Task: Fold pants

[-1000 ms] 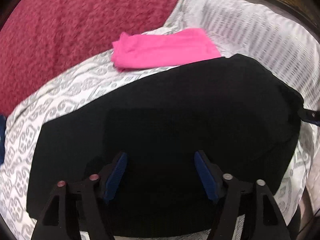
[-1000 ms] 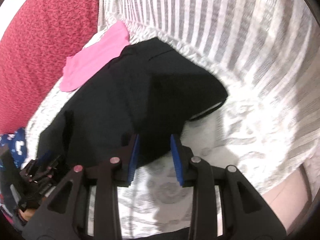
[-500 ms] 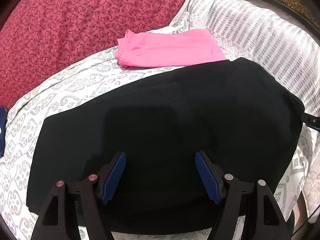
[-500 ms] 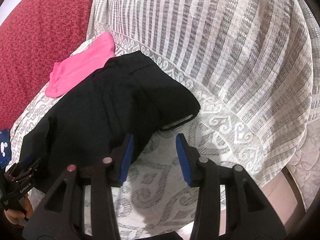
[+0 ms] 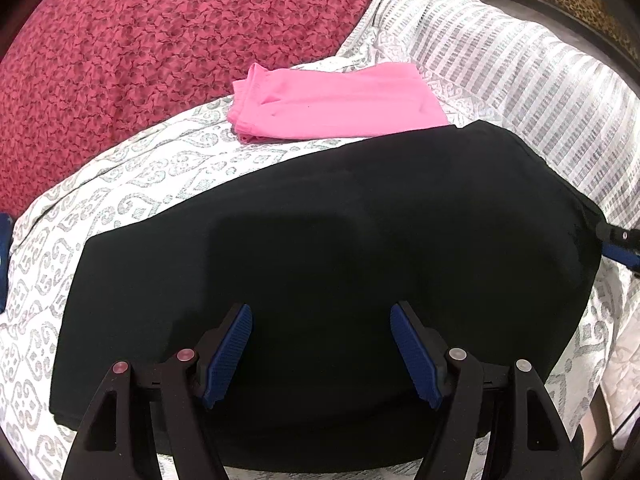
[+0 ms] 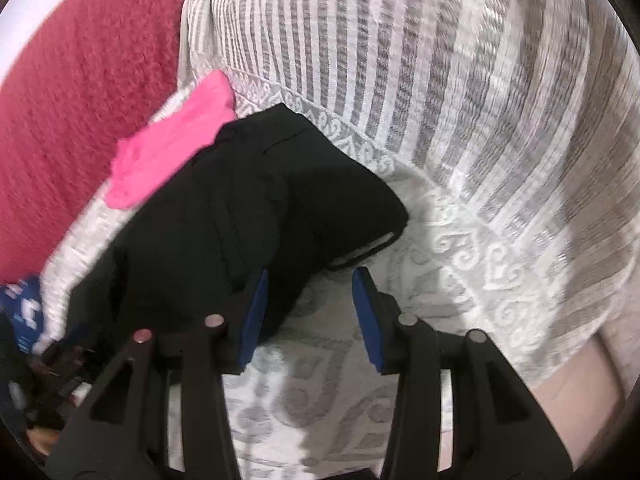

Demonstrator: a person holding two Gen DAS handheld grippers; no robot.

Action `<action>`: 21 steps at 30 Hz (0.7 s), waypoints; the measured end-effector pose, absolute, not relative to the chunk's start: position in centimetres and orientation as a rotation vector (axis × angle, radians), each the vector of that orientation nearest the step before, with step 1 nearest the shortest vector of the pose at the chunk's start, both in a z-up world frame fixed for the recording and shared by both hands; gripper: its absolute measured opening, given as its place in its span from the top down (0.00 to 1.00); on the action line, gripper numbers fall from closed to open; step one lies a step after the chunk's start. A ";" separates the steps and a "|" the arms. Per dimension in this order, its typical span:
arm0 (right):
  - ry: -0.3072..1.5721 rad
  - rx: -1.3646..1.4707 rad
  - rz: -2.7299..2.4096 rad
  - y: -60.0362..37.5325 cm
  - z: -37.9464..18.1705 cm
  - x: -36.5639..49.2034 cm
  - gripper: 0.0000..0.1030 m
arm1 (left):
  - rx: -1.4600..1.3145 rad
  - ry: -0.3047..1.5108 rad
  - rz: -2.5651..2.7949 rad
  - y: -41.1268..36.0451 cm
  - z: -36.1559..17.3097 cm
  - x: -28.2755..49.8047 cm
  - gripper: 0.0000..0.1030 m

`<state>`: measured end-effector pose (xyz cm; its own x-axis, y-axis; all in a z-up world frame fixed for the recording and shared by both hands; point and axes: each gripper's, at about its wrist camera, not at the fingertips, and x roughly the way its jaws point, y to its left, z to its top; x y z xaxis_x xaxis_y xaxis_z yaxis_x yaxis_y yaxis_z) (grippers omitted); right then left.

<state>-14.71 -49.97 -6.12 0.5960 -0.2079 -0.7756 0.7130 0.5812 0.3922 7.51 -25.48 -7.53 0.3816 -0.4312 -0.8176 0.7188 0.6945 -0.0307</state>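
Two grippers, both spread wide, nothing held. Left gripper (image 5: 320, 354) hovers over the near edge of the black pants (image 5: 328, 248), lying flat on the patterned bedspread (image 5: 132, 176), long axis running left-right across it. Right gripper (image 6: 306, 318) sits at the pants' (image 6: 224, 216) right end, left pad at the fabric edge; likely nearer for the fold. Pink garment (image 5: 340, 102) beyond, red blanket (image 5: 140, 32) farthest.

A white-and-grey patterned bedspread (image 5: 168, 168) is covering the bed, lying beside a red textured blanket (image 5: 140, 28).
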 end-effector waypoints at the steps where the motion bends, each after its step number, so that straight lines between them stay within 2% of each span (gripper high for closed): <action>1: 0.733 0.803 -0.590 -50.3 -6.3 -14.9 0.42 | 0.357 0.915 -0.754 -25.5 -7.5 7.5 0.29; 2: 0.723 0.839 -0.585 -50.8 -6.6 -15.0 0.38 | 0.356 0.915 -0.756 -25.5 -7.6 7.5 0.29; 11: 0.726 0.904 -0.582 -52.5 -7.7 -13.1 0.37 | 0.354 0.917 -0.766 -25.7 -7.7 7.6 0.29; 12: 0.726 0.906 -0.587 -52.7 -7.7 -12.9 0.44 | 0.353 0.917 -0.767 -25.6 -7.7 7.6 0.29; 13: 0.723 0.894 -0.595 -52.8 -7.5 -12.6 0.55 | 0.350 0.918 -0.769 -25.7 -7.7 7.6 0.29; 14: 0.723 0.856 -0.613 -52.8 -7.2 -12.2 0.76 | 0.345 0.920 -0.773 -25.7 -7.6 7.6 0.29; 17: 0.694 0.803 -0.614 -52.5 -6.1 -11.5 0.80 | 0.326 0.932 -0.788 -25.4 -7.6 7.8 0.29; 21: 0.629 0.565 -0.599 -48.9 -2.2 -9.3 0.81 | 0.272 0.959 -0.796 -24.5 -7.6 8.5 0.29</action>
<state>-9.35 -48.91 -2.19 0.6550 -0.3351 -0.6773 0.6600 0.6901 0.2969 8.52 -24.47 -7.56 0.3232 -0.4835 -0.8135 0.7108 0.6915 -0.1286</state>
